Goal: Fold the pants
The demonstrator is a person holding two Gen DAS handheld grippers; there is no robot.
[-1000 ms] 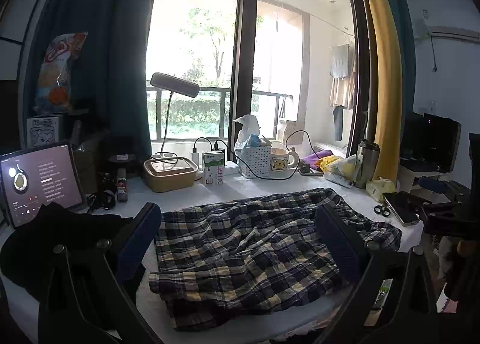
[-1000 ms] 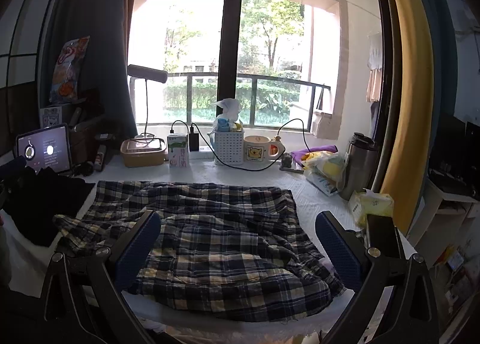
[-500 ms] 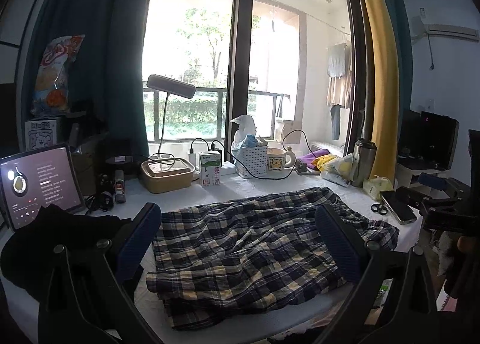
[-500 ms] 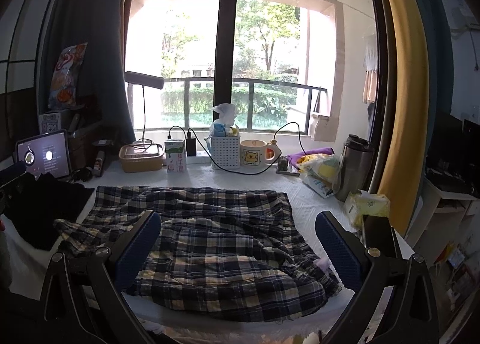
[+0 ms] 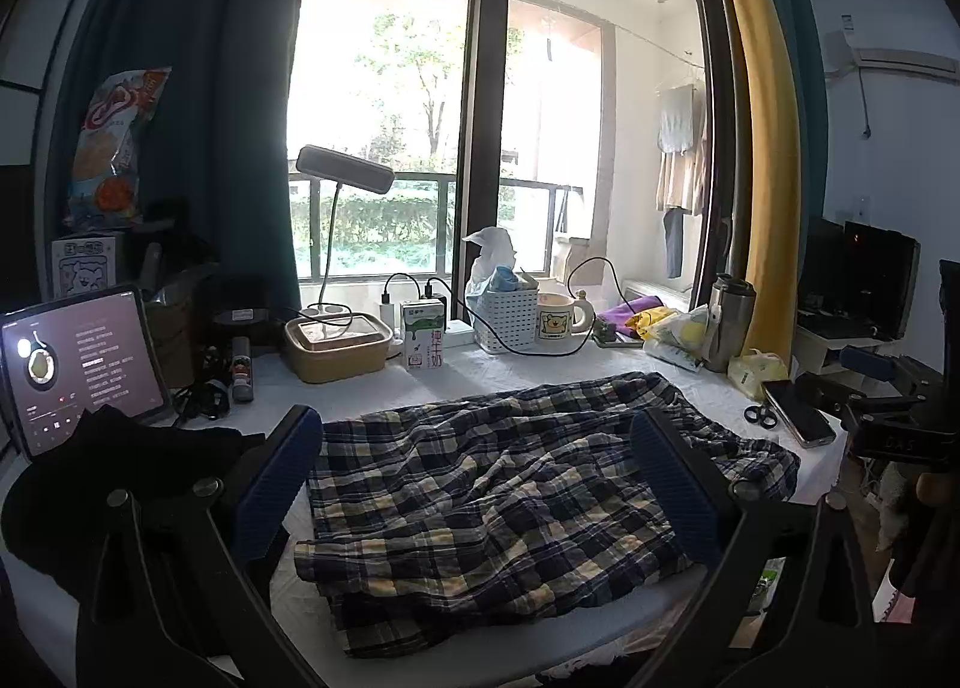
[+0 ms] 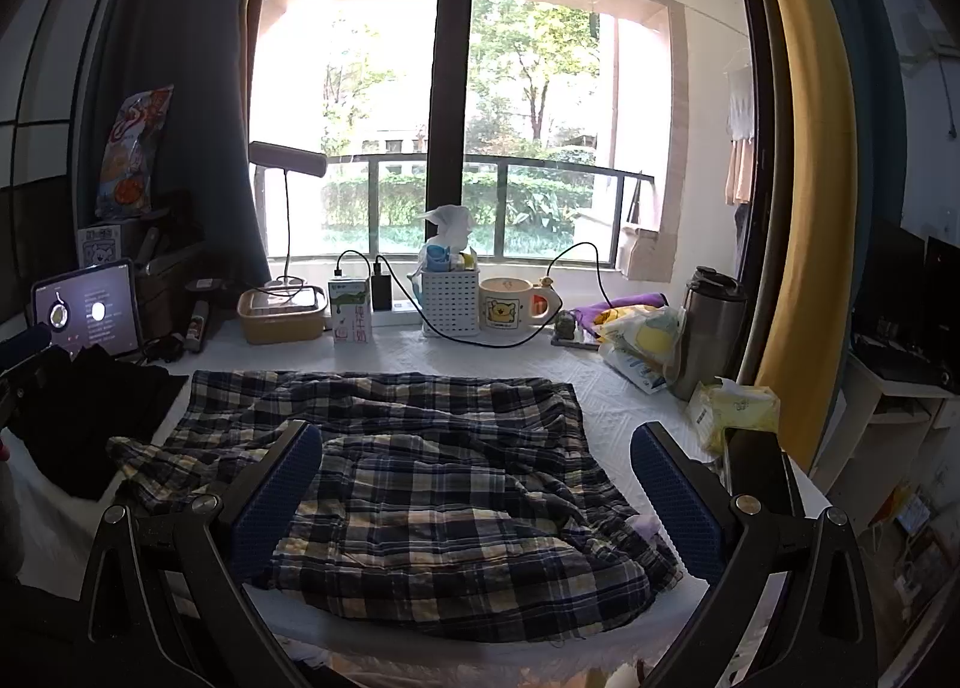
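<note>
The plaid pants [image 5: 498, 484] lie crumpled and loosely doubled over on the white-covered table [image 5: 360, 388]. They also show in the right wrist view [image 6: 432, 478], rumpled, with one end trailing left. My left gripper [image 5: 474, 448] is open and empty, held above the near left part of the pants. My right gripper [image 6: 474, 448] is open and empty, held above the near right part. Neither touches the cloth.
A black garment [image 5: 102, 466] and a lit tablet [image 5: 78, 364] sit at the left. Along the window stand a lamp [image 5: 342, 172], food box [image 5: 336, 346], milk carton [image 5: 423, 334], white basket [image 5: 504, 316], mug [image 5: 555, 316] and steel flask [image 5: 726, 322]. A phone [image 5: 798, 418] lies at the right edge.
Both grippers have drawn back and risen slightly from the table, so the pants sit lower and smaller in view. The pants themselves have not moved.
</note>
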